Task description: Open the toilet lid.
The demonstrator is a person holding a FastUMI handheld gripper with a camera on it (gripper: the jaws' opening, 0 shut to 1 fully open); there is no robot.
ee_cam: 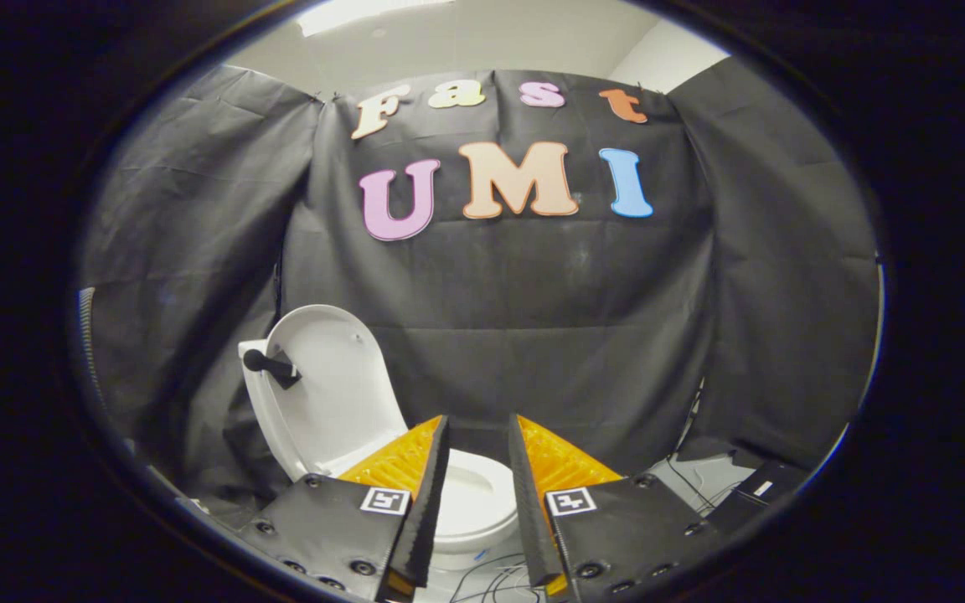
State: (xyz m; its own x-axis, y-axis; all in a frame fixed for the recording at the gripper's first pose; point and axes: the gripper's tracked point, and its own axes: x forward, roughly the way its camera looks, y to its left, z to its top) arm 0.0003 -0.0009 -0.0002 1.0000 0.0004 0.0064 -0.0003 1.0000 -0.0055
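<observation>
Toilet lid (327, 381) upright; open tool (478, 431) hides part of bowl (474, 498)

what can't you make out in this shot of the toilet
- Gripper view: the bowl front and sides are hidden behind the open hand-held gripper fingers.
- The dark handle on the raised lid is too small to identify.
- Floor cables are cut off below the fingers.

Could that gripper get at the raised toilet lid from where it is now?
Probably yes. The toilet lid stands upright beyond the gripper, off to one side. The jaws stand open with nothing held, and no object lies between them and the lid. The toilet bowl sits just ahead.
</observation>
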